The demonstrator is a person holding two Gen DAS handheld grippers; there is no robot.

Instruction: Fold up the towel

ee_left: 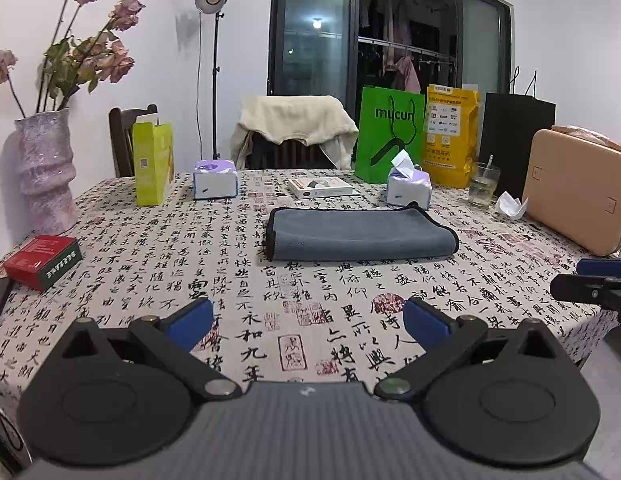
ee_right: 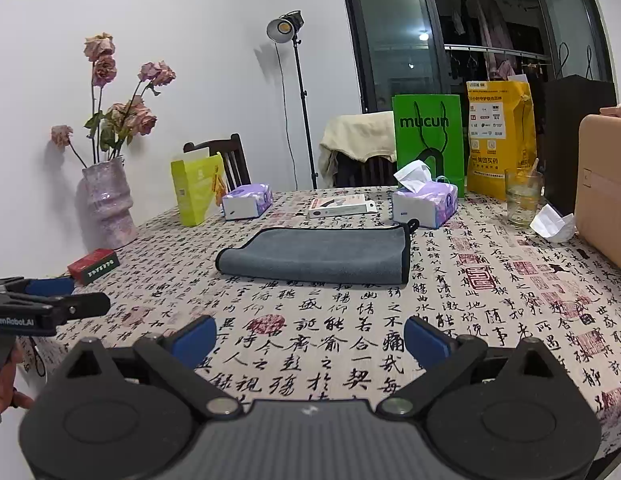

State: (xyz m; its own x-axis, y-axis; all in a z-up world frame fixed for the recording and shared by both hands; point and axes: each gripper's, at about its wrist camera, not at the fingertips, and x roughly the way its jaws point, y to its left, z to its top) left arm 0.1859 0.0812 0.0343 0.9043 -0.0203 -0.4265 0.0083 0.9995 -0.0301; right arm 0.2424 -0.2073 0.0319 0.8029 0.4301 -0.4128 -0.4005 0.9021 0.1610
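A grey towel (ee_left: 360,234) with a black hem lies folded into a long rectangle on the calligraphy-print tablecloth (ee_left: 270,300), at the table's middle. It also shows in the right wrist view (ee_right: 316,256), with a small hanging loop at its far right corner. My left gripper (ee_left: 308,324) is open and empty, hovering over the near table edge, well short of the towel. My right gripper (ee_right: 310,338) is open and empty too, likewise short of the towel. Each gripper shows at the edge of the other's view.
Behind the towel stand two tissue packs (ee_left: 214,179) (ee_left: 408,188), a flat white box (ee_left: 320,188), a green bag (ee_left: 388,134), a yellow bag (ee_left: 450,136) and a glass (ee_left: 483,186). A vase (ee_left: 46,172), a red box (ee_left: 42,262) and a lime carton (ee_left: 152,162) are left; a tan case (ee_left: 574,190) is right.
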